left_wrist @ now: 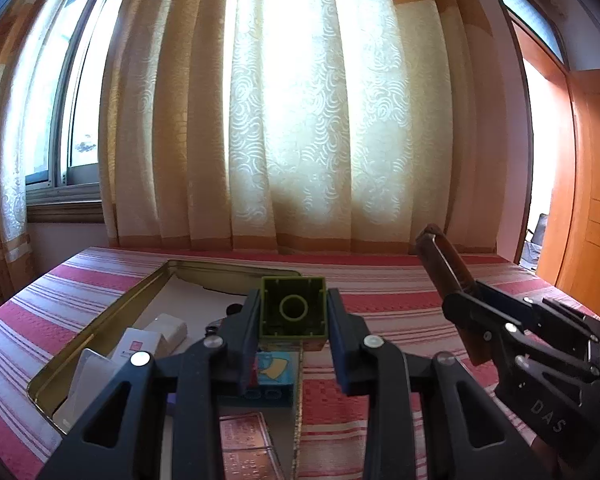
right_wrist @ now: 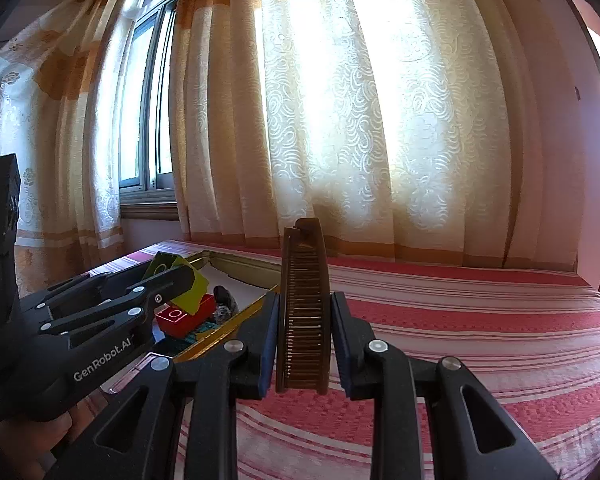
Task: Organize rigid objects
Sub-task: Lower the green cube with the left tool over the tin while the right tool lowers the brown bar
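— Left gripper [left_wrist: 294,316]?
— Jaws clenched on a hollow olive-green plastic building block [left_wrist: 293,307], open underside facing the camera, held up above the shallow gold-rimmed metal tin [left_wrist: 140,288].

— Inside the tin?
— Red plastic brick [right_wrist: 184,314] and a blue printed brick [left_wrist: 274,374] under the held block, a small white box [left_wrist: 168,330], white cards [left_wrist: 92,376] toward the left wall, a dark grey lump [right_wrist: 225,300] further back.

— Right gripper [right_wrist: 305,316]?
— Jaws grasping a brown wooden comb [right_wrist: 304,304], standing on end, teeth toward the camera, lifted over the bed's red-and-white striped cover [right_wrist: 480,320], to the right of the tin.

— Grippers relative to each other?
— Side by side, near but apart; comb tip angled up and leftward in the left wrist view.

— Background?
— Cream patterned curtain [left_wrist: 312,120], brightly backlit, window frame [left_wrist: 64,120] at left, orange wooden door [left_wrist: 588,208] at right.
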`<state>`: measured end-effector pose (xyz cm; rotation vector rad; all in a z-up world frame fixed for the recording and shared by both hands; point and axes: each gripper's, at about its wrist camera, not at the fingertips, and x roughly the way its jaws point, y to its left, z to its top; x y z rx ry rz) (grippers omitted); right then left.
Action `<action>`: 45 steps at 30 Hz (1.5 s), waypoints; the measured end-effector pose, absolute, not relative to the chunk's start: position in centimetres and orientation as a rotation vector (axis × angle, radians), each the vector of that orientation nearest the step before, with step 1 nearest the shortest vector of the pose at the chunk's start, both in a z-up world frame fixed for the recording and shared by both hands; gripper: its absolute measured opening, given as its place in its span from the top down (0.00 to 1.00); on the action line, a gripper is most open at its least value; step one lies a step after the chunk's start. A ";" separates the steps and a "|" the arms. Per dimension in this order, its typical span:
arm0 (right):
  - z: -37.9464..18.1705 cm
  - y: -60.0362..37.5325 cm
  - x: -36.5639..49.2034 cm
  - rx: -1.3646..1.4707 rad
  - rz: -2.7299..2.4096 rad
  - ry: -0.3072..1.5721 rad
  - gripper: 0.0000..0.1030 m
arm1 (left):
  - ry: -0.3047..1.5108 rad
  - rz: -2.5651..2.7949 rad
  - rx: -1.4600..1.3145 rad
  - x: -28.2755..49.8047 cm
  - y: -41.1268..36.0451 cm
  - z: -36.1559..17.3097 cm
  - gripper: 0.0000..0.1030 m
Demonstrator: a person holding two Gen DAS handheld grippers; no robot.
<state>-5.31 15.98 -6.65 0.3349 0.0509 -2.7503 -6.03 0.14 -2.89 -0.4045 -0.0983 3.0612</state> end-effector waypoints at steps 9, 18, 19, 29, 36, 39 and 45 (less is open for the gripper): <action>-6.7 14.8 -5.1 0.336 -2.727 0.066 0.73 | -0.117 3.078 -0.405 -6.0 -1.0 -3.0 0.71; -6.7 13.9 -5.1 0.339 -2.709 0.077 0.73 | -0.139 3.094 -0.403 -6.0 -2.1 -3.3 0.71; -6.7 13.8 -5.0 0.339 -2.707 0.077 0.73 | -0.140 3.094 -0.403 -5.9 -2.2 -3.3 0.71; -6.6 12.2 -5.0 0.342 -2.674 0.090 0.73 | -0.163 3.103 -0.410 -5.8 -3.1 -3.6 0.71; -6.7 11.7 -5.2 0.348 -2.661 0.090 0.73 | -0.176 3.109 -0.410 -5.7 -3.8 -3.6 0.71; -6.7 11.3 -5.2 0.350 -2.655 0.091 0.73 | -0.179 3.111 -0.411 -5.8 -3.9 -3.6 0.71; -6.7 10.7 -5.4 0.355 -2.644 0.101 0.73 | -0.197 3.115 -0.413 -5.7 -4.6 -3.7 0.71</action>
